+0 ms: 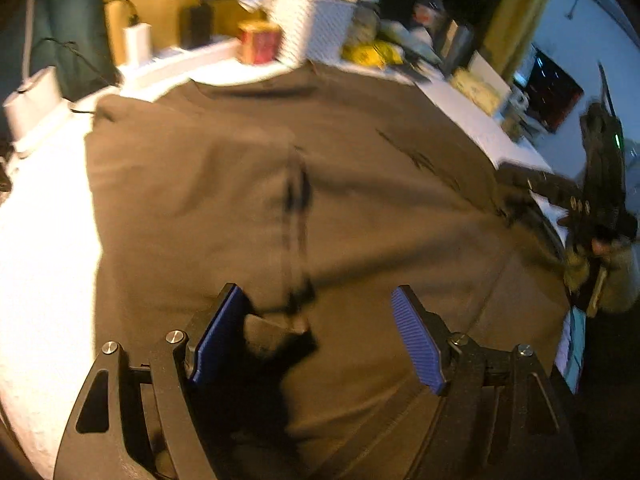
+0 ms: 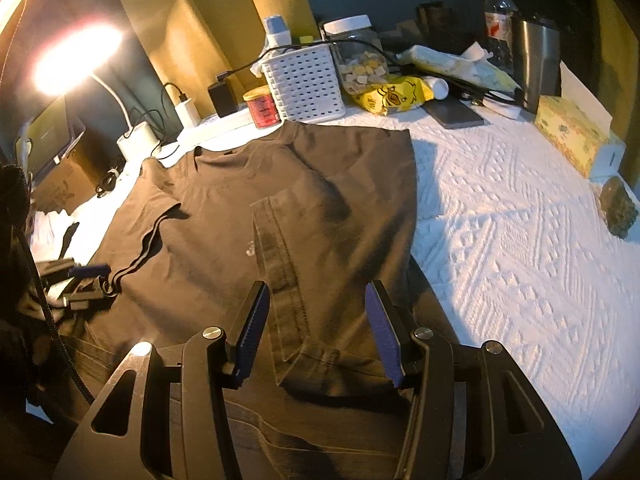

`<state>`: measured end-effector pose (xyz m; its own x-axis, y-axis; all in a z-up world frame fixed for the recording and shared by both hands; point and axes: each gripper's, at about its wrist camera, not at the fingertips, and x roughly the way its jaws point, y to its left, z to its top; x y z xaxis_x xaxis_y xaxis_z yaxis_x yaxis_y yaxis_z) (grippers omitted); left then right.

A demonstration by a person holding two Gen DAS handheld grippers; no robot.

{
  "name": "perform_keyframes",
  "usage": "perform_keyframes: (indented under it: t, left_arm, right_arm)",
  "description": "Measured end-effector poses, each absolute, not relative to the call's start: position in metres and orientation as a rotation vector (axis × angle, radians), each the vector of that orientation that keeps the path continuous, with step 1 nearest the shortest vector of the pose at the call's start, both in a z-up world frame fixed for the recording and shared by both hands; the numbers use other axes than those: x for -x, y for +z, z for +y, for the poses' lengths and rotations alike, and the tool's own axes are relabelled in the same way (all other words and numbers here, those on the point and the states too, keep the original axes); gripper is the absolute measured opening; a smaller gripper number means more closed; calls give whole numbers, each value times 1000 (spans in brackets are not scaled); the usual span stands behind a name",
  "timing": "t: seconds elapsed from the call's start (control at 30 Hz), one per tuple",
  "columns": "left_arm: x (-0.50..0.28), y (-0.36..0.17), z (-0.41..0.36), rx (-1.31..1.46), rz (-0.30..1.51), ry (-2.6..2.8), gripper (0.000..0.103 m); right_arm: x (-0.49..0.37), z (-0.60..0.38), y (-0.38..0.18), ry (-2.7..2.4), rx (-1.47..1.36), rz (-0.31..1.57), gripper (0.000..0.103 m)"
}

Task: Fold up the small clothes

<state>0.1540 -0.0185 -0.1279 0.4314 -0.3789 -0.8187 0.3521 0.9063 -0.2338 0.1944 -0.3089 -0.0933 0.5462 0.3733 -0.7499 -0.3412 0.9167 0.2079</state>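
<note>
Left wrist view: a brown T-shirt (image 1: 320, 184) of soft, matte knit lies spread over a white textured table cover (image 1: 44, 240), filling the middle of the frame; the whole picture is blurred. The left gripper (image 1: 318, 332) sits at the bottom centre, black angular arms with ribbed blue pads (image 1: 416, 340), jaws spread wide and released, nothing pinched between them, hanging over the cloth. At the right edge the right gripper (image 1: 600, 200) shows as a dark shape near the shirt's border; its state is unclear here. Along the top sit a white perforated basket (image 1: 316, 24) and a red tin (image 1: 259, 42).

Right wrist view: sharper. The T-shirt (image 2: 248, 208) lies flat from centre to left, its collar toward the upper left, one sleeve folded across the chest with its stitched hem running down the middle. The right gripper (image 2: 318, 332) at the bottom centre stands partly open, its ribbed blue pads (image 2: 382, 336) either side of the folded sleeve's lower end without pressing it. The quilted white cover (image 2: 520, 232) fills the right. A lamp (image 2: 76, 60) glows at upper left; the left gripper (image 2: 86, 280) lies at the left edge by the shirt's other sleeve.
</note>
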Motion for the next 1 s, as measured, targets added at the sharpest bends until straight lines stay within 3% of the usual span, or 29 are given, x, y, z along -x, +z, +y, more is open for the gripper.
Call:
perform_keyframes:
  t: [0.3,0.7,0.73,0.83,0.93,1.0]
  left_arm:
    - [-164,-99,14,40,948,-371,77]
    - [-231,-115,86,110,925,-113,76]
    - [-235,-117,88,104,923,-109,71]
    - [-248,-125,92,91,945,-85,42]
    - [-253,-131,89,53,951,-86,33]
    - [-251,-130,83,24,937,-105,21]
  right_arm:
    - [-217,-315,-91,421,9,891,53]
    - [-295,-329,-88,395,82,884,53]
    - [-301,-329,-89,398,89,884,53]
    - [-318,-327,-94,412,102,889,53]
    - [-335,-327,-99,422,98,900,53]
    - [-345,-327,-103,432,86,910,53]
